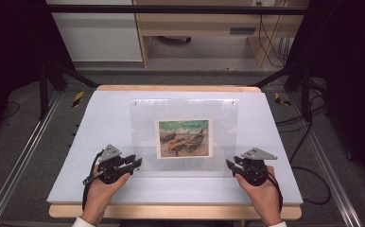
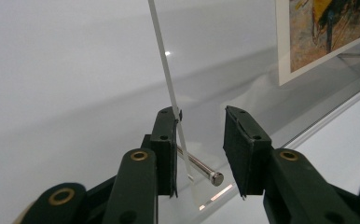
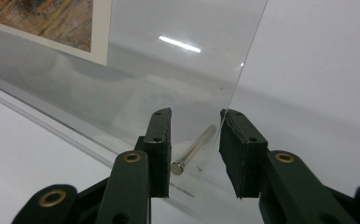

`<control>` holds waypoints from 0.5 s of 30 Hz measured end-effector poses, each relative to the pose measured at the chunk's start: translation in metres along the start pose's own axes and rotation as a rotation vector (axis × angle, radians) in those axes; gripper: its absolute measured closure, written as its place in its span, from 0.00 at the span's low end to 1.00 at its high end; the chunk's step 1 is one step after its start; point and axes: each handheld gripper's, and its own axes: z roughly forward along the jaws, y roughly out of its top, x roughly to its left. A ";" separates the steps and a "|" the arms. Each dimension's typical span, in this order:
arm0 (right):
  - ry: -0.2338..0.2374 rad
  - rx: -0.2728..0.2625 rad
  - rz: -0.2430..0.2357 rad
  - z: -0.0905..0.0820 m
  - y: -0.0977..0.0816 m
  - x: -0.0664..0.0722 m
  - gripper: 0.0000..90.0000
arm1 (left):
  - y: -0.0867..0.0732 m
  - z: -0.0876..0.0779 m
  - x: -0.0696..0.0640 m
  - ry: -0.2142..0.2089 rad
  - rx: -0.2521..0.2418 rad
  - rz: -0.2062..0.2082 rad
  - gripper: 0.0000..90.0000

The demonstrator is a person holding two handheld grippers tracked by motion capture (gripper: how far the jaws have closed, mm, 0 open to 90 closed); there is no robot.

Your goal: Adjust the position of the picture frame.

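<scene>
While clear acrylic frame panel (image 1: 185,137) holds boat painting print (image 1: 184,137), left gripper (image 1: 136,164) and right gripper (image 1: 230,164) straddle near-corner metal pins (image 2: 201,169), jaws apart, unclamped, likely to lift evenly.

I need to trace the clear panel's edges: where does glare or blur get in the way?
High view: the clear panel is pale and faint on the white table. Left gripper view: small glint, print soft. Right gripper view: a bright streak of glare high on the panel.

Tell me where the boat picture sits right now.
In the high view the boat picture sits at the centre of the clear acrylic frame, mid-table, between the left gripper and the right gripper.
</scene>
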 end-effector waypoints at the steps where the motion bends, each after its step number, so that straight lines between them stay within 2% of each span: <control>1: 0.000 0.000 0.000 0.000 0.000 0.000 0.72 | 0.000 0.000 0.000 0.000 0.000 0.000 0.72; 15: -0.001 0.007 0.003 -0.001 0.000 0.001 0.72 | 0.000 0.000 0.000 0.001 0.004 0.005 0.72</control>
